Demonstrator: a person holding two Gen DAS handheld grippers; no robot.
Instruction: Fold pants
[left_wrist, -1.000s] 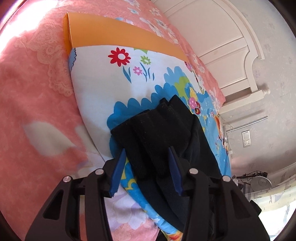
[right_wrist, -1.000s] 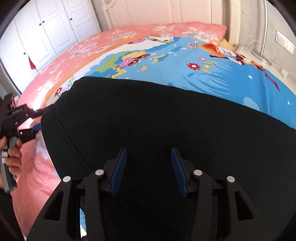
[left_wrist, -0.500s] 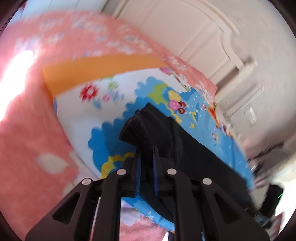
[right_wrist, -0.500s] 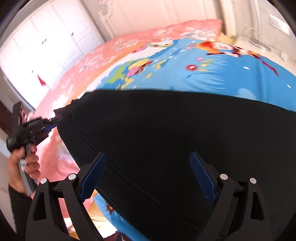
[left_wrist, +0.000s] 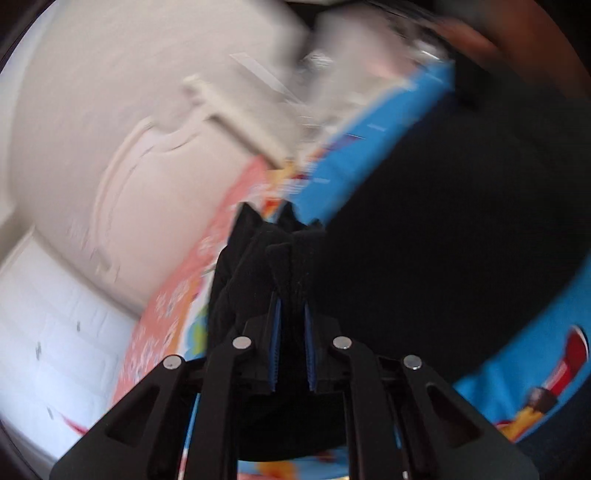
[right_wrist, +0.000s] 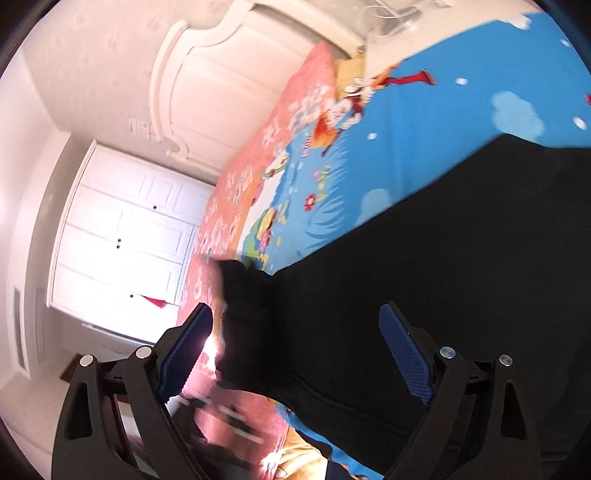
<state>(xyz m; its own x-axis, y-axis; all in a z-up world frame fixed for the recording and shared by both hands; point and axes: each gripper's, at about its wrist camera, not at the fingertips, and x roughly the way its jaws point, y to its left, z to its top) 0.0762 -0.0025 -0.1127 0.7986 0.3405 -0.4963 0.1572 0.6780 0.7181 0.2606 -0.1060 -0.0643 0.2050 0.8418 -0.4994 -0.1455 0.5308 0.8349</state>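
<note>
White panelled wardrobe doors (right_wrist: 122, 251) and a carved headboard (right_wrist: 221, 74) frame a bed (right_wrist: 236, 192) in pink floral sheets, with a bright blue cartoon quilt (right_wrist: 424, 122) spread over it. Black pants (right_wrist: 424, 266) lie across that quilt, filling the space ahead of and between the right jaws.

A second ago both grippers sat half open over the cloth. Since then the left gripper (left_wrist: 291, 332) has clamped shut on a bunched end of the pants (left_wrist: 269, 266), which stands up in a tuft just ahead of its jaws, and the hand has swung and rolled hard enough to blur its whole view. The right gripper (right_wrist: 295, 350) has gone the other way: its jaws now stand wide apart, with the fabric lying beneath them and neither pad pressing on it.

My reading is that the fold is under way, the left hand carrying one end over while the right has let go. That free side may slip or wrinkle unless it is pinned or re-gripped.
</note>
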